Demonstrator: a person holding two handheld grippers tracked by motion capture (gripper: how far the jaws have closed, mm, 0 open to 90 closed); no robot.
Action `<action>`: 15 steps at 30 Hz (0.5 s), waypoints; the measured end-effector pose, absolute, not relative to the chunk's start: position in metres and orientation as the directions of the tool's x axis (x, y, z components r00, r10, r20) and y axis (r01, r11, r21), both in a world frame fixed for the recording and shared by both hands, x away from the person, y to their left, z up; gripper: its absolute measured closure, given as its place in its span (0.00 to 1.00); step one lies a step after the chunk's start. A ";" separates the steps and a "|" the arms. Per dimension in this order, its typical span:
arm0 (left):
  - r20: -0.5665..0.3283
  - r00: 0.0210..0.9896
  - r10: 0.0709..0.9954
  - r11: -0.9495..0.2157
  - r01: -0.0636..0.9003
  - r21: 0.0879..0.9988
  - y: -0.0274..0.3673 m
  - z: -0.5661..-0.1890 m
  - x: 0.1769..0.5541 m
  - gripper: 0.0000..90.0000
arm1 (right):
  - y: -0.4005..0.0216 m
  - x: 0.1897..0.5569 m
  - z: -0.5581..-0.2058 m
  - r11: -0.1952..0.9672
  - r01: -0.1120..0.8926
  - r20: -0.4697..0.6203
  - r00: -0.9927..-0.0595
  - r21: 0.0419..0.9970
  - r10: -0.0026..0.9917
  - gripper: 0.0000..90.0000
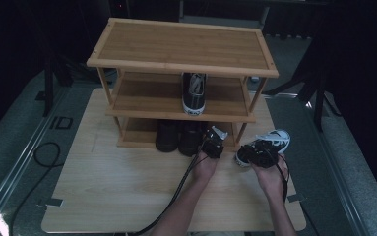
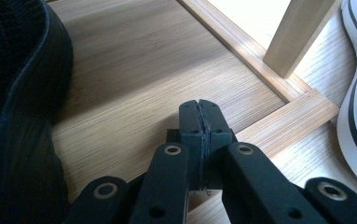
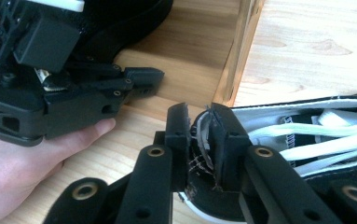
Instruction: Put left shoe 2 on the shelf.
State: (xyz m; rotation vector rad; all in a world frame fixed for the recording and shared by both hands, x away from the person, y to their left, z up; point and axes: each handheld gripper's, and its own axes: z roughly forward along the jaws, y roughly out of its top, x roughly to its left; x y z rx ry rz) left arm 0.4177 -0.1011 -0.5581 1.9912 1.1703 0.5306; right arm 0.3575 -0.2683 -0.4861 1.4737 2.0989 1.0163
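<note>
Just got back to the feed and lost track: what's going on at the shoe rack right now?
A person is loading shoes onto a wooden shoe rack. The right gripper is shut on the edge of a black-and-white sneaker lying on the table beside the rack's right leg. The left gripper is shut with nothing in it, over the bottom shelf next to two black shoes. Another sneaker stands on the middle shelf.
</note>
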 end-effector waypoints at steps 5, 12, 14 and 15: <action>-0.021 0.494 0.869 -0.297 0.557 0.776 -0.101 -0.558 0.418 1.00 | -0.269 0.354 -0.488 0.181 0.647 0.106 -0.379 0.741 0.919 0.90; -0.021 0.495 0.869 -0.298 0.557 0.775 -0.101 -0.558 0.418 1.00 | -0.267 0.352 -0.491 0.194 0.657 0.105 -0.387 0.728 0.916 0.92; -0.021 0.496 0.868 -0.298 0.556 0.776 -0.101 -0.558 0.418 1.00 | -0.269 0.352 -0.491 0.187 0.657 0.113 -0.387 0.730 0.915 0.92; -0.021 0.496 0.868 -0.298 0.556 0.776 -0.101 -0.558 0.418 1.00 | -0.269 0.352 -0.491 0.187 0.657 0.113 -0.387 0.730 0.915 0.92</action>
